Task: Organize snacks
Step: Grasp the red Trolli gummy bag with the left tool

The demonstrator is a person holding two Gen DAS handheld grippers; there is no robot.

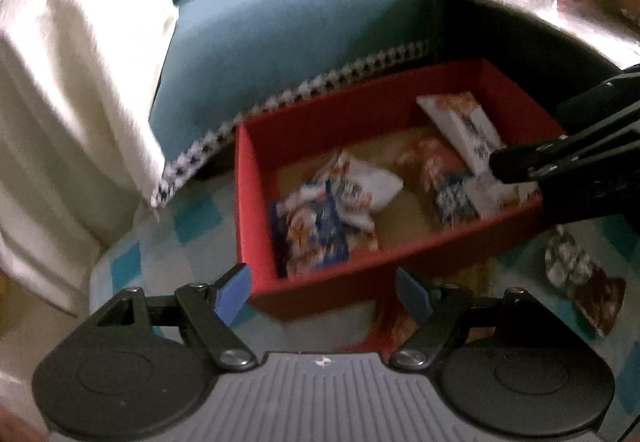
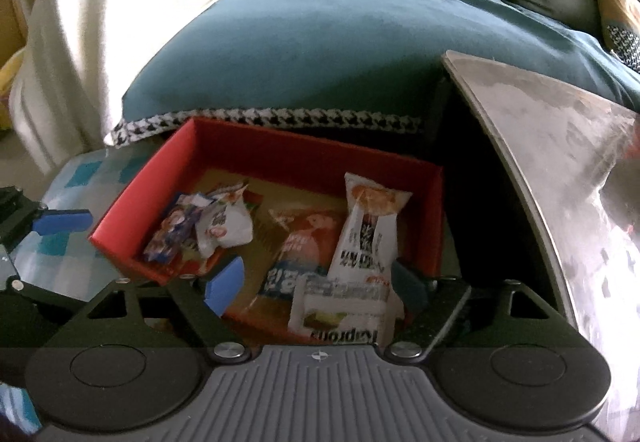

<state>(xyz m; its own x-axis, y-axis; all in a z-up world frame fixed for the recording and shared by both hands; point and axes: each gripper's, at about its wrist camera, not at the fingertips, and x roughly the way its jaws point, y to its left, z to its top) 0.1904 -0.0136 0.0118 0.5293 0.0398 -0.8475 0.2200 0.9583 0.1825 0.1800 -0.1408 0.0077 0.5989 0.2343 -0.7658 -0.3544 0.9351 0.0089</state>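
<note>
Several snack packets (image 2: 360, 242) lie in the red box (image 2: 276, 154) | our right gripper (image 2: 316, 282) apart over them, clamping nothing | our left gripper (image 1: 320, 294) apart, empty | one packet (image 1: 580, 278) lies outside the box | we'd fetch it next, pinching mid-wrapper, gently.
</note>
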